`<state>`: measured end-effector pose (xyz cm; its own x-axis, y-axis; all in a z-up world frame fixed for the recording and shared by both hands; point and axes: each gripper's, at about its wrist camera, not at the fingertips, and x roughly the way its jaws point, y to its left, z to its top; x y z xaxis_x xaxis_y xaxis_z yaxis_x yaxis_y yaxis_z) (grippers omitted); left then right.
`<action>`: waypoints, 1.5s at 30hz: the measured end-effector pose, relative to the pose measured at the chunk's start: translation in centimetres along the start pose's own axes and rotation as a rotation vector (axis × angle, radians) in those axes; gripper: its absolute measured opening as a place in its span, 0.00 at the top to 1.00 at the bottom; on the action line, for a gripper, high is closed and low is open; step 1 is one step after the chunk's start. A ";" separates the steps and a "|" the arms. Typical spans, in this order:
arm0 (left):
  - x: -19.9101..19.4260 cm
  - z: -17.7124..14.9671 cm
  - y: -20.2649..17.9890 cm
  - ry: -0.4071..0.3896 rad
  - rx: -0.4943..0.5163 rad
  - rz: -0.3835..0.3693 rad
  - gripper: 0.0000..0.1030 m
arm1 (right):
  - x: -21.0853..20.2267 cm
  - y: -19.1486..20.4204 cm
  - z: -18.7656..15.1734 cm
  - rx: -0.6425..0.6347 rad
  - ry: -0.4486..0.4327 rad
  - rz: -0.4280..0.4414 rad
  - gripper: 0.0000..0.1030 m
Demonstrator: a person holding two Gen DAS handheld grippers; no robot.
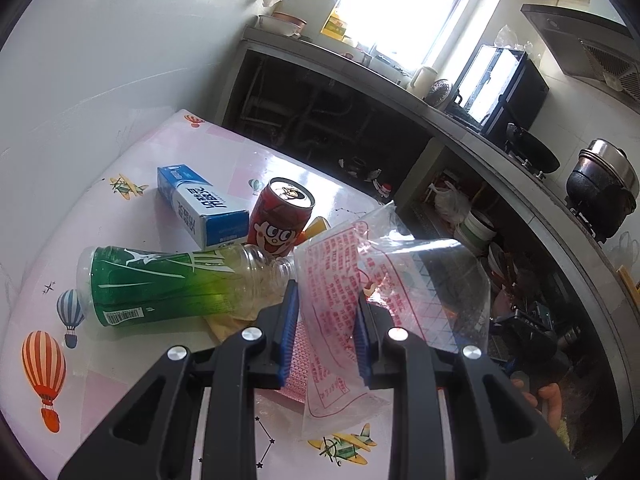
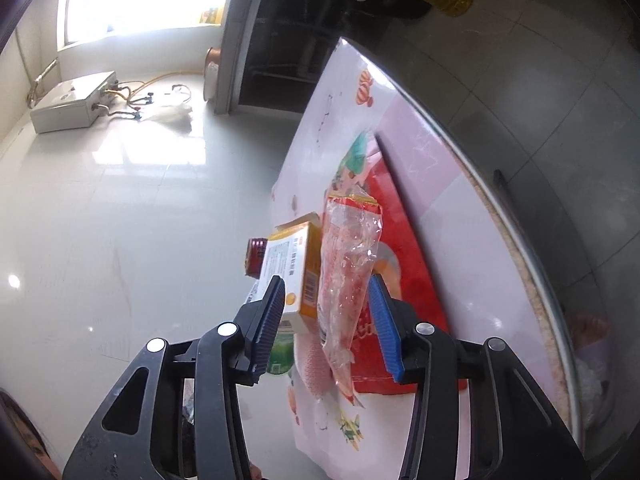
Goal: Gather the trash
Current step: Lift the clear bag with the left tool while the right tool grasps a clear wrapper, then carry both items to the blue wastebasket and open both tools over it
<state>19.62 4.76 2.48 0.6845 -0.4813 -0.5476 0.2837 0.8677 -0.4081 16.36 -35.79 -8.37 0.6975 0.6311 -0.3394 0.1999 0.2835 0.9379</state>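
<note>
Left gripper tilted down, fingers narrow, pinching a clear bag with red print, unreadable. Right gripper rolled sideways, fingers half-wide around the bag and an orange box; contact unclear. Bottle, can, blue carton mid-table.
</note>
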 end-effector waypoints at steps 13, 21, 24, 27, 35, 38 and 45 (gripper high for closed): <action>-0.2 -0.1 0.1 -0.002 -0.005 -0.001 0.77 | 2.2 1.8 -0.4 -0.073 0.058 -0.077 0.86; -0.7 -0.1 0.2 -0.017 -0.008 -0.006 0.77 | 0.7 2.6 -0.6 -0.077 0.032 -0.009 0.96; -0.9 -0.1 0.1 -0.022 -0.006 -0.012 0.77 | 0.1 3.3 -0.9 -0.088 0.014 0.011 0.97; -1.1 0.0 -0.1 -0.026 -0.001 -0.020 0.77 | -1.0 3.7 -1.5 -0.096 -0.007 0.027 0.97; -1.0 0.3 -1.4 -0.019 0.029 -0.060 0.77 | -4.7 3.6 -2.3 -0.089 -0.094 0.068 0.97; -0.5 0.4 -2.7 -0.004 0.058 -0.075 0.77 | -6.9 3.0 -2.4 -0.083 -0.141 0.089 0.97; 1.3 0.5 -8.4 0.026 0.141 -0.164 0.77 | -12.7 1.1 -2.0 -0.068 -0.290 0.089 0.97</action>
<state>18.46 -3.10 5.59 0.6043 -0.6191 -0.5015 0.4823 0.7853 -0.3882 6.37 -42.04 -3.17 0.8792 0.4265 -0.2123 0.0893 0.2902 0.9528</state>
